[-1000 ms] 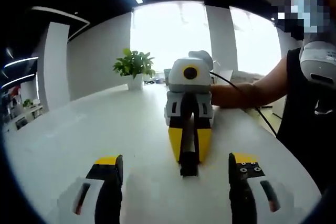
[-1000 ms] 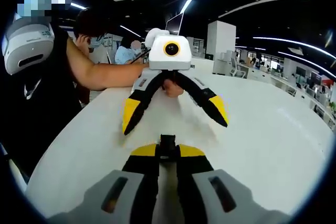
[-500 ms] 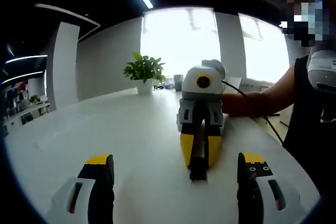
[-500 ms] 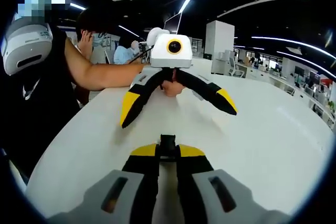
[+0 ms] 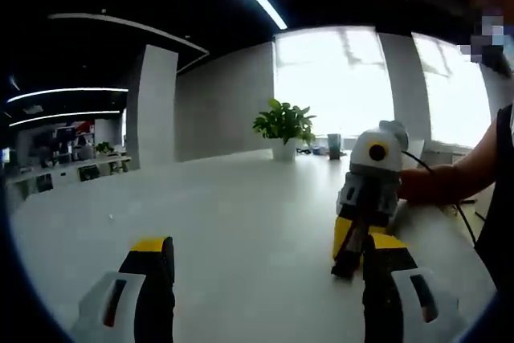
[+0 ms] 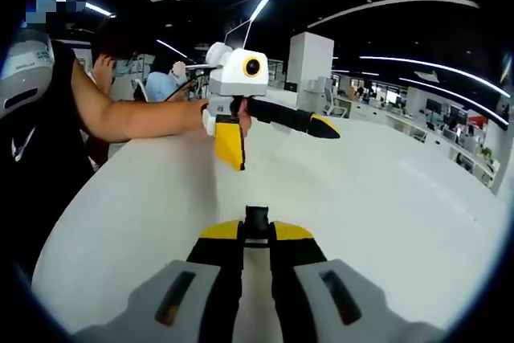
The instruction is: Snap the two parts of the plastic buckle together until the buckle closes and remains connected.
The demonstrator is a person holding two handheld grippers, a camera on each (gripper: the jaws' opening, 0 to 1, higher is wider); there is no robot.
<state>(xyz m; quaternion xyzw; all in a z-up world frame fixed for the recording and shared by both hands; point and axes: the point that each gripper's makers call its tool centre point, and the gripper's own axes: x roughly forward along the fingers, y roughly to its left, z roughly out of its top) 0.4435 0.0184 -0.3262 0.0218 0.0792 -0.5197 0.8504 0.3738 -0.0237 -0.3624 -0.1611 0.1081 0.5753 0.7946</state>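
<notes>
My right gripper is shut on a small black buckle part that pokes out past its yellow tips, low over the white table. From the left gripper view, that same right gripper sits at the right with the black buckle part at its tip. My left gripper is open, nothing between its jaws. In the right gripper view the left gripper hangs above the table's far side, rolled sideways, its jaws spread wide.
A potted plant stands at the table's far edge before bright windows. The person's arm reaches in from the left, and the other arm from the right. A white pillar and office desks lie beyond.
The left gripper has lifted off the table, swung away to the left and rolled sideways, still open. The right gripper stays put, shut on the black buckle part.
</notes>
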